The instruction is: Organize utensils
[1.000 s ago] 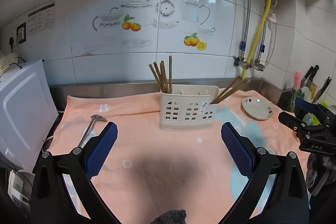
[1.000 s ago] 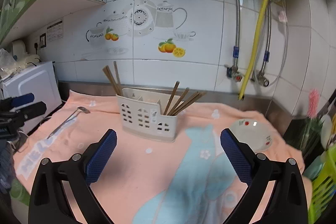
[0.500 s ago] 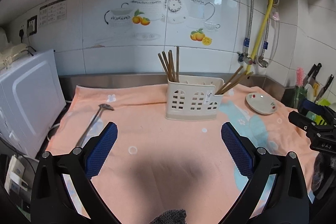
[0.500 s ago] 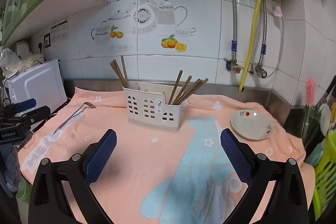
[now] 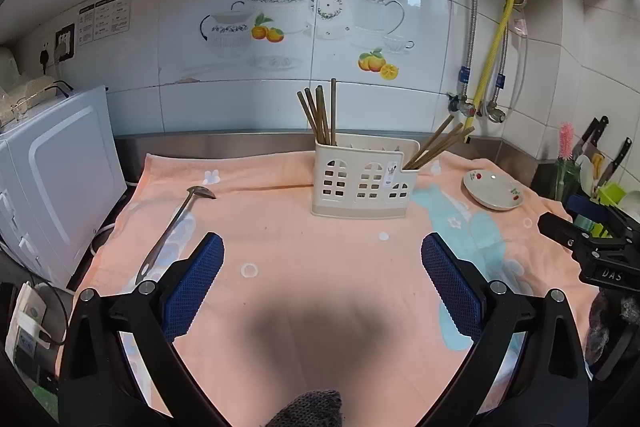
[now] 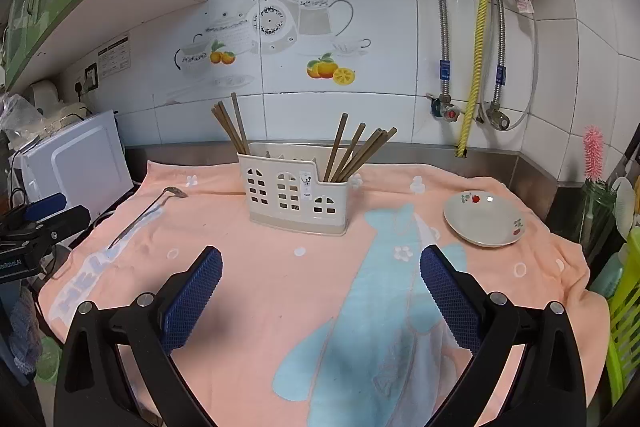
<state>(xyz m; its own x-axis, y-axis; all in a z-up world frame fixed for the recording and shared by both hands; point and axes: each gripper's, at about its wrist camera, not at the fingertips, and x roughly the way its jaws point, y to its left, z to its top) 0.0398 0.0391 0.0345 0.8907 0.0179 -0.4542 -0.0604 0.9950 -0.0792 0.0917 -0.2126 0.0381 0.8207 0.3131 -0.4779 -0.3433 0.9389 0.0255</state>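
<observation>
A cream utensil holder (image 5: 362, 183) (image 6: 296, 197) stands at the back middle of the pink towel. Brown chopsticks stand in its left end (image 5: 320, 115) (image 6: 230, 125) and lean out of its right end (image 5: 438, 141) (image 6: 358, 153). A metal spoon (image 5: 174, 227) (image 6: 142, 213) lies on the towel to the left. My left gripper (image 5: 322, 267) is open and empty, over the towel in front of the holder. My right gripper (image 6: 320, 273) is open and empty, in front of the holder too.
A small white dish (image 5: 492, 189) (image 6: 484, 219) sits on the towel at the right. A white microwave (image 5: 48, 179) (image 6: 76, 163) stands at the left edge. Knives and a green rack (image 5: 608, 163) are at the far right. Pipes run down the tiled wall (image 6: 476, 67).
Both grippers have drawn back and risen a little, so the holder, spoon and dish look smaller and farther off. Both stay open and empty.
</observation>
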